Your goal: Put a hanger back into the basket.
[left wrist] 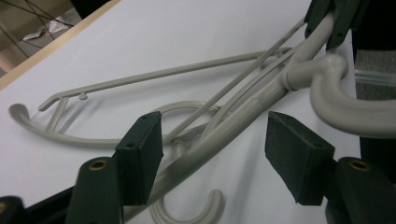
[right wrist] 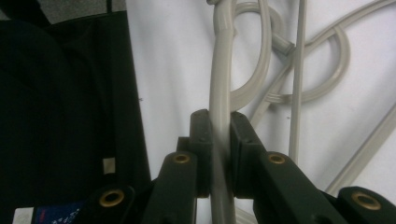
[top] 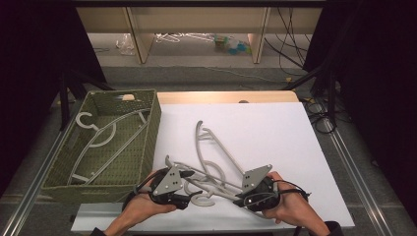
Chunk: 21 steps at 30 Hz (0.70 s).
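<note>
Pinching a smooth grey plastic hanger [right wrist: 219, 93] bar between its black rubbery pads, the right claw [right wrist: 219, 140] sits at the near edge of the white tabletop [top: 275, 128]. The left claw [left wrist: 212, 158] is spread wide, its two blocky pads either side of another hanger arm without touching it. A tangled pile of hangers [top: 211, 162] lies between the hands; their number is hard to tell. One more rests inside the green woven basket [top: 152, 123] at the left. No writing is legible.
</note>
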Motion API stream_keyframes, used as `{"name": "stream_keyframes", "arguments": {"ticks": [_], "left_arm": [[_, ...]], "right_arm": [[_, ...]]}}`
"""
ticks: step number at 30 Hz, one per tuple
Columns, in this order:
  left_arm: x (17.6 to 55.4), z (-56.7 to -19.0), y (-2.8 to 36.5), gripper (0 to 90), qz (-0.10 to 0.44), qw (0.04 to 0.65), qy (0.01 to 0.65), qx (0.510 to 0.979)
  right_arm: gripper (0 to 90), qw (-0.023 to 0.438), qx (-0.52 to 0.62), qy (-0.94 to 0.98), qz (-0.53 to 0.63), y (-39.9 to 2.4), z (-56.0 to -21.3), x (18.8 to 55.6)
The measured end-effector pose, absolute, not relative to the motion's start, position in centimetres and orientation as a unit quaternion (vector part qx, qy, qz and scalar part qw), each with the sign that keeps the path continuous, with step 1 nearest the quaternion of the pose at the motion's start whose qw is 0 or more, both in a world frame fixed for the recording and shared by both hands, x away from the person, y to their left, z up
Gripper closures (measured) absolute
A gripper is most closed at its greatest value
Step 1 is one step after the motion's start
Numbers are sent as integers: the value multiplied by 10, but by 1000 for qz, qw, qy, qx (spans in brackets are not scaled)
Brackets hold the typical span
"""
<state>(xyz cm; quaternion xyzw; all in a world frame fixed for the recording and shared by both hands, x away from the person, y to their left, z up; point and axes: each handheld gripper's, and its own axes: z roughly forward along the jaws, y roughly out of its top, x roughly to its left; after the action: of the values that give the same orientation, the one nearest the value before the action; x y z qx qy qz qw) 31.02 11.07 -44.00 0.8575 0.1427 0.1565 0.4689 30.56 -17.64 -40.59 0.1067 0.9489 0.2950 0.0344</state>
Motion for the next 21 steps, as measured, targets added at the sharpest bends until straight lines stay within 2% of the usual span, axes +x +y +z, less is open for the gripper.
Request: {"name": "stream_keyframes", "arguments": {"ticks": [6,11,21], "left_arm": [[314,-448,101,405,151,436,108,881],[315,-450,98,546,147,422,88,890],[307,-432,88,686,178,381,7,907]], "right_arm": [[823,22,90,951,295,-174,-407,303],[823,20,84,953,292,-172,-408,303],[789,34,78,949,302,-181,-404,307]]}}
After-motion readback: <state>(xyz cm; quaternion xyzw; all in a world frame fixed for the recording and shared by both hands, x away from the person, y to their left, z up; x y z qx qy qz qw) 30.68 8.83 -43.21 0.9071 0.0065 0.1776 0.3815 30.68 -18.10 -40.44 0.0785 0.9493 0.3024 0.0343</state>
